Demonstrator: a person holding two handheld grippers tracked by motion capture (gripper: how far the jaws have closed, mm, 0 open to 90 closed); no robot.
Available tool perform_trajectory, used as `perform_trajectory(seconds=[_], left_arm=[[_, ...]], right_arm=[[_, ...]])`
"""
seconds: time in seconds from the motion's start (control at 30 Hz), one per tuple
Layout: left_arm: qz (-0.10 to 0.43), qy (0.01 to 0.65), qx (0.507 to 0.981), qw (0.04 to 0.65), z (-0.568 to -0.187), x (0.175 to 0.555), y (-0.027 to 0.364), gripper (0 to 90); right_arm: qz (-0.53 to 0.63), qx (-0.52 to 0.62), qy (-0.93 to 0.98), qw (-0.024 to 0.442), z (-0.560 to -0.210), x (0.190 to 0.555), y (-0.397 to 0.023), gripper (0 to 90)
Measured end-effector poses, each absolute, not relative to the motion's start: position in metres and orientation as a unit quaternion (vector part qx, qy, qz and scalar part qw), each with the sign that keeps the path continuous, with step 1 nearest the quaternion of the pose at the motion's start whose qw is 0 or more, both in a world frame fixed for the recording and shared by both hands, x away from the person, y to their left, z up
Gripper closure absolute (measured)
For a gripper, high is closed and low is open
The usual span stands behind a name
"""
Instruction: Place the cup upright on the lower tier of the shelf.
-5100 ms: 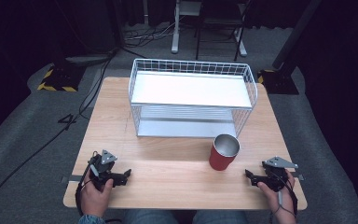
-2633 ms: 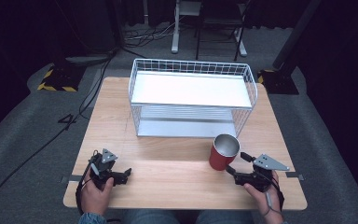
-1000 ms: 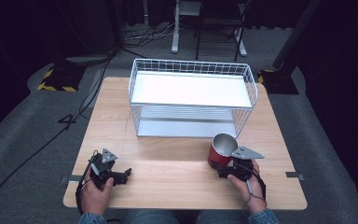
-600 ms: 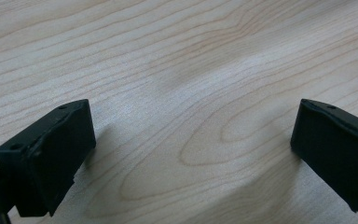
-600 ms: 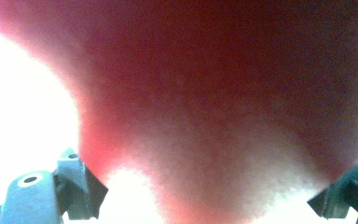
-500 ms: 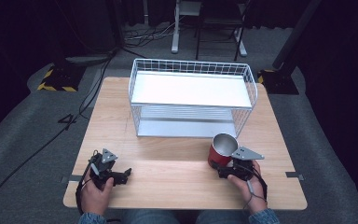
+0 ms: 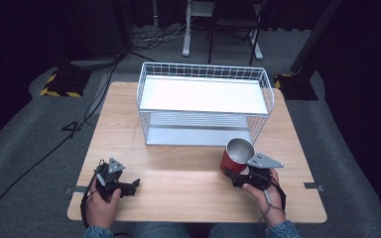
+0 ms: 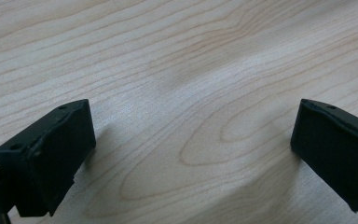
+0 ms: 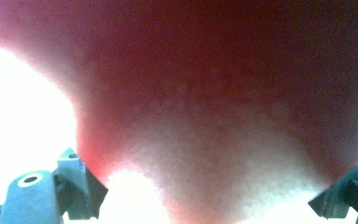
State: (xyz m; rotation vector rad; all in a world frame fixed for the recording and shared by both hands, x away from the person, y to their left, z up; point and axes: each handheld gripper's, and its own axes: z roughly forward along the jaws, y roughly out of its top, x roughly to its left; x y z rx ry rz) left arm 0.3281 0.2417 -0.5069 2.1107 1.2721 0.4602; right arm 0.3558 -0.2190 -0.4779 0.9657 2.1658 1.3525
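My right gripper [image 7: 234, 173] grasps the red cup [image 7: 234, 157] near the worktop's [image 7: 188, 178] front right; left gripper [image 7: 129, 186] released, front left.

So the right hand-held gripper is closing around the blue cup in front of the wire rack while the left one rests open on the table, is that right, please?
Not quite: the cup is red, not blue, as the high view shows. The rest holds: the right hand-held gripper is around it in front of the wire rack, and the left hand-held gripper rests open on the table.

A lab or studio: black curtains all round, cables [image 7: 54, 148] trailing over grey carpet [image 7: 25, 163], hazard tape [image 7: 58, 92], one lit wooden table [image 7: 188, 173].
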Motion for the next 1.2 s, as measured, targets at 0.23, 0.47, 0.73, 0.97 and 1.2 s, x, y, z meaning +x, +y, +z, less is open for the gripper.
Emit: perform_trajectory(seconds=[0.23,0.47,0.73,0.97,1.2], left_arm=[[0.174,0.482,0.8,0.311,-0.507,0.328,0.242,0.1],[0.174,0.483,0.799,0.312,-0.507,0.328,0.242,0.1],[0.174,0.482,0.8,0.312,-0.507,0.328,0.242,0.1],[0.174,0.483,0.799,0.312,-0.507,0.328,0.242,0.1],[0.175,0.481,0.801,0.311,-0.507,0.328,0.242,0.2]], right_arm=[[0.484,0.346,0.778,0.202,-0.47,0.359,-0.212,17.4],[0.48,0.342,0.784,0.196,-0.465,0.37,-0.199,17.4],[0.478,0.348,0.784,0.187,-0.461,0.386,-0.181,17.4],[0.473,0.346,0.789,0.182,-0.459,0.404,-0.162,17.4],[0.47,0.345,0.791,0.185,-0.459,0.416,-0.149,17.4]])
